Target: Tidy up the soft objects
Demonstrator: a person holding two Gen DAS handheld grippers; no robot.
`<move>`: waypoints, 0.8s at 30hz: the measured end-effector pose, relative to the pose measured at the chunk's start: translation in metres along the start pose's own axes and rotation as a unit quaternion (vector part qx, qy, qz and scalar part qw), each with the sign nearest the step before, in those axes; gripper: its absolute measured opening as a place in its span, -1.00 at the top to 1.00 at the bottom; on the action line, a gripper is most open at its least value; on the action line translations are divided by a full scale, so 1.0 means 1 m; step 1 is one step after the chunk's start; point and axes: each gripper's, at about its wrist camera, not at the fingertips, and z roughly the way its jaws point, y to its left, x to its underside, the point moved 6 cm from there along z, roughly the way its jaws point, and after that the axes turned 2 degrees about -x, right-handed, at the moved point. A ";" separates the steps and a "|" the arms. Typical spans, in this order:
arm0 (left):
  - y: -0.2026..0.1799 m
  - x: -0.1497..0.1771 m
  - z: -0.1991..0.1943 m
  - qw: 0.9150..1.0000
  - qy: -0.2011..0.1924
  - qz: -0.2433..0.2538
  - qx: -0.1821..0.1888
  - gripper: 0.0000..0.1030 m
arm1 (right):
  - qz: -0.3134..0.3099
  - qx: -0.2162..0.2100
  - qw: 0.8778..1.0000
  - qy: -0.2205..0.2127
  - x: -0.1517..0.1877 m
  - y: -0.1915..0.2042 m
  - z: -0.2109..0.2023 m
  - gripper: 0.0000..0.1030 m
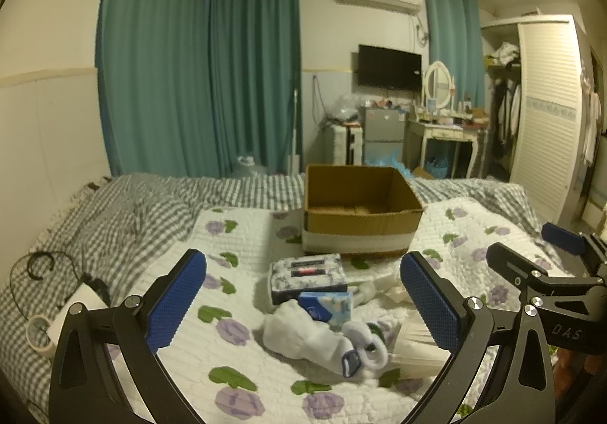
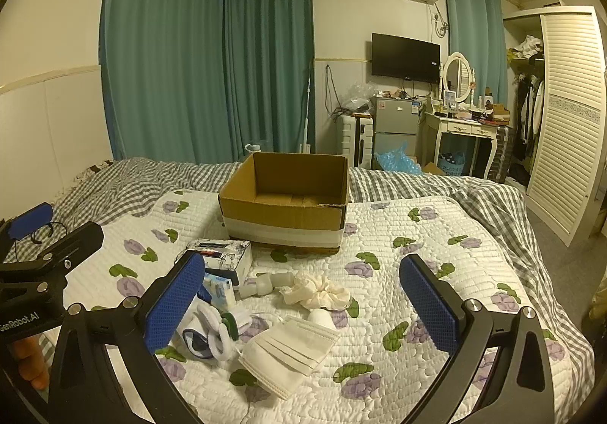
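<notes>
Both claws hover spread wide and empty over the bed: the left claw (image 1: pixel 303 304) above a white sock (image 1: pixel 303 334), the right claw (image 2: pixel 303 304) above a stack of white pleated face masks (image 2: pixel 288 350). Just beyond lie a cream fabric scrunchie (image 2: pixel 316 293), a blue tissue pack (image 1: pixel 326 304) and a floral tissue box (image 1: pixel 307 278). Farther back, the open brown cardboard box (image 2: pixel 284 213) looks empty, so sorting seems not yet begun; every soft item remains on the white quilt with purple flowers (image 2: pixel 436 253).

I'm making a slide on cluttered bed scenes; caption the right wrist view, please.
Open right gripper above face masks, scrunchie and socks, before an empty box.
</notes>
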 end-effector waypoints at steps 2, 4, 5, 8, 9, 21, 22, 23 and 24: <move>-0.001 -0.001 -0.001 1.000 -0.002 -0.001 0.000 -1.00 | 0.000 0.000 1.000 0.001 0.001 0.000 0.000 -1.00; -0.001 0.000 0.000 1.000 0.001 0.000 0.001 -1.00 | 0.001 0.000 1.000 0.004 -0.001 -0.002 0.000 -1.00; -0.001 0.002 0.002 1.000 0.003 0.002 0.001 -1.00 | 0.001 -0.001 1.000 0.006 -0.001 -0.004 -0.001 -1.00; 0.000 0.009 0.011 1.000 0.016 0.003 -0.001 -1.00 | -0.003 -0.003 1.000 0.020 0.002 -0.006 0.006 -1.00; 0.000 0.012 0.014 1.000 0.021 0.002 -0.001 -1.00 | -0.008 -0.004 0.999 0.031 0.005 -0.006 0.012 -1.00; -0.001 0.054 0.054 0.996 0.087 0.007 -0.012 -1.00 | -0.054 -0.033 0.976 0.208 0.102 0.008 0.106 -0.80; -0.002 0.057 0.057 0.996 0.094 0.007 -0.010 -1.00 | -0.055 -0.035 0.975 0.213 0.106 0.008 0.108 -0.78; -0.004 0.061 0.060 0.995 0.102 0.007 -0.007 -1.00 | -0.056 -0.036 0.974 0.217 0.110 0.008 0.109 -0.77; -0.004 0.064 0.064 0.994 0.107 0.008 -0.005 -1.00 | -0.059 -0.036 0.973 0.221 0.112 0.009 0.111 -0.68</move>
